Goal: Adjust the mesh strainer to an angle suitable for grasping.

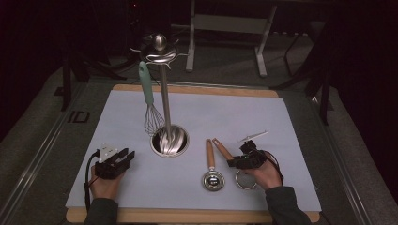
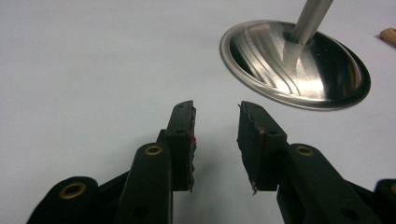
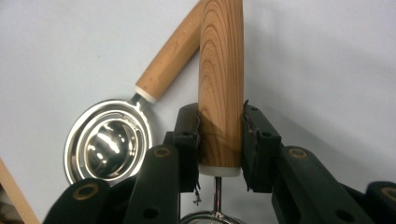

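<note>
A strainer with a wooden handle (image 1: 222,148) (image 3: 221,70) lies on the white mat (image 1: 234,108) at the front right, its metal ring (image 1: 245,179) partly under the person's hand. My right gripper (image 1: 233,162) (image 3: 220,135) is shut on that handle near its ring end. Beside it to the left lies a steel scoop (image 1: 213,180) (image 3: 107,144) with a wooden handle of its own. My left gripper (image 1: 129,157) (image 2: 217,121) rests at the front left, open and holding nothing, short of the round base (image 2: 299,65) of the utensil stand.
The steel utensil stand (image 1: 164,93) rises from its base (image 1: 170,140) at mid-table. A whisk with a teal handle (image 1: 149,93) hangs from its top hooks. A thin pale tool (image 1: 253,136) lies behind my right gripper. A wooden board edge (image 1: 187,215) runs along the front.
</note>
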Motion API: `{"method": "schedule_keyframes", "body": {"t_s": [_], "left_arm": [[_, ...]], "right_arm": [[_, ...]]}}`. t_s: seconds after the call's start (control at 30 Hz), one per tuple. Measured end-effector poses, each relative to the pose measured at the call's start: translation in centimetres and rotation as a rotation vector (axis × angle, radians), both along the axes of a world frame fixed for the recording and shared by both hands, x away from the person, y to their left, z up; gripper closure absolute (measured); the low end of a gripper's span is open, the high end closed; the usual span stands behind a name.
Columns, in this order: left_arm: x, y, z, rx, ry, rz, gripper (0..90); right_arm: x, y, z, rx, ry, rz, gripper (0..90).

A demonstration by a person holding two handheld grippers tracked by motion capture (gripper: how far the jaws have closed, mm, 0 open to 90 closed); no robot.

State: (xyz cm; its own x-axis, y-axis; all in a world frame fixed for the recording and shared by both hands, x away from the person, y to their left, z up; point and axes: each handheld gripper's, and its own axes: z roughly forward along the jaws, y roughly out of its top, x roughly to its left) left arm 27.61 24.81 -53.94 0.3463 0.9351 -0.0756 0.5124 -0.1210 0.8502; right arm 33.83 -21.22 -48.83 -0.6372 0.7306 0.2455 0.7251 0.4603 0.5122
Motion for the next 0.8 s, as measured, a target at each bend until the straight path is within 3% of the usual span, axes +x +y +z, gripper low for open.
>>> {"method": "schedule_keyframes", "body": {"t_s": [0.8], "left_arm": [[0.0, 0.0, 0.0, 0.001, 0.0, 0.002, 66.4]], "right_arm": [[-1.1, 1.3, 2.7, 0.037, -0.094, 0.05, 70.6]]}}
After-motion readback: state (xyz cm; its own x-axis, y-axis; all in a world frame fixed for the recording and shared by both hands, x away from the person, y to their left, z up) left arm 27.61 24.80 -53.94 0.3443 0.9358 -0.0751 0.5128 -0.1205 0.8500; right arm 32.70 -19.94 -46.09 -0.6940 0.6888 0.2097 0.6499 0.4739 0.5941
